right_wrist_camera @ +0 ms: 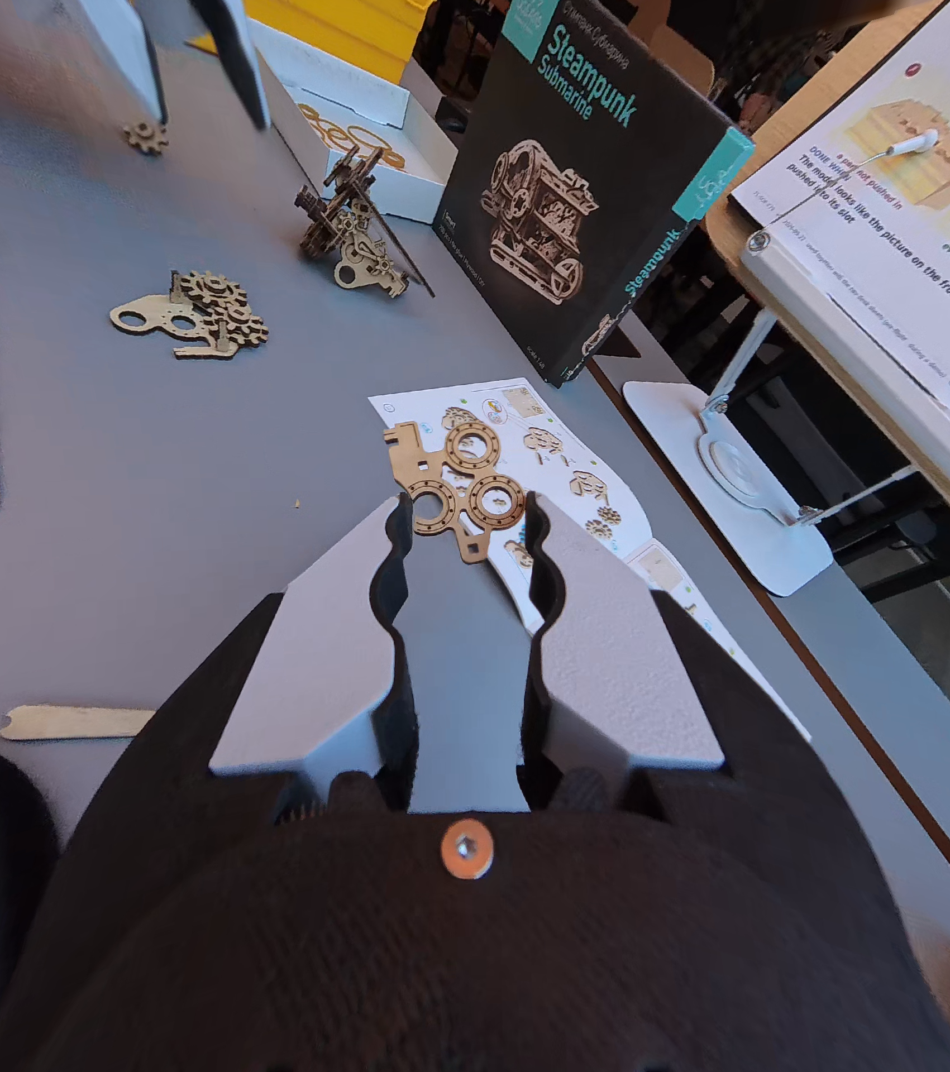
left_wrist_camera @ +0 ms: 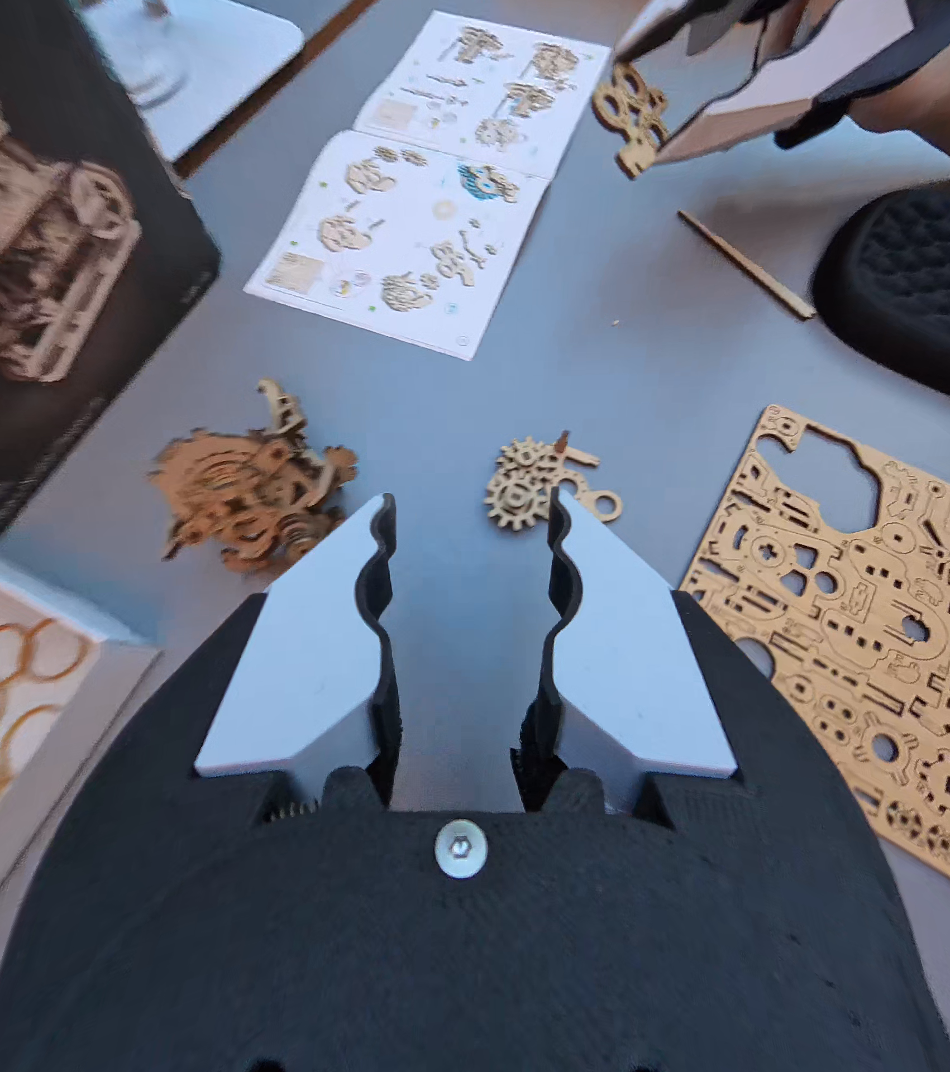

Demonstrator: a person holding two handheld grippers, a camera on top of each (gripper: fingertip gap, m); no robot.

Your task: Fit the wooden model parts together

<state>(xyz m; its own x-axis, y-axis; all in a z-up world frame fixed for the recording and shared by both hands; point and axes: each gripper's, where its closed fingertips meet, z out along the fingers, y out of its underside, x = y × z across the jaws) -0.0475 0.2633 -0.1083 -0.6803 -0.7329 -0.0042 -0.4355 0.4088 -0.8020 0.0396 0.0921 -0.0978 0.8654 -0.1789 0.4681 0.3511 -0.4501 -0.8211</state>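
Plywood, flat and pierced with three rings, forms the plate (right_wrist_camera: 463, 490) pinched at the tips of the right claw (right_wrist_camera: 465, 502), raised over the open instruction leaflet (right_wrist_camera: 571, 464) on the grey desk (right_wrist_camera: 199, 522). Left claw (left_wrist_camera: 469, 504) hangs empty, jaws apart, just above the small gear-covered wooden assembly (left_wrist_camera: 542, 481). Judging by this, the plate is being carried to that assembly; next comes aligning its slots. Shallow white box (right_wrist_camera: 403, 168) holds tan rubber bands (right_wrist_camera: 345, 136).
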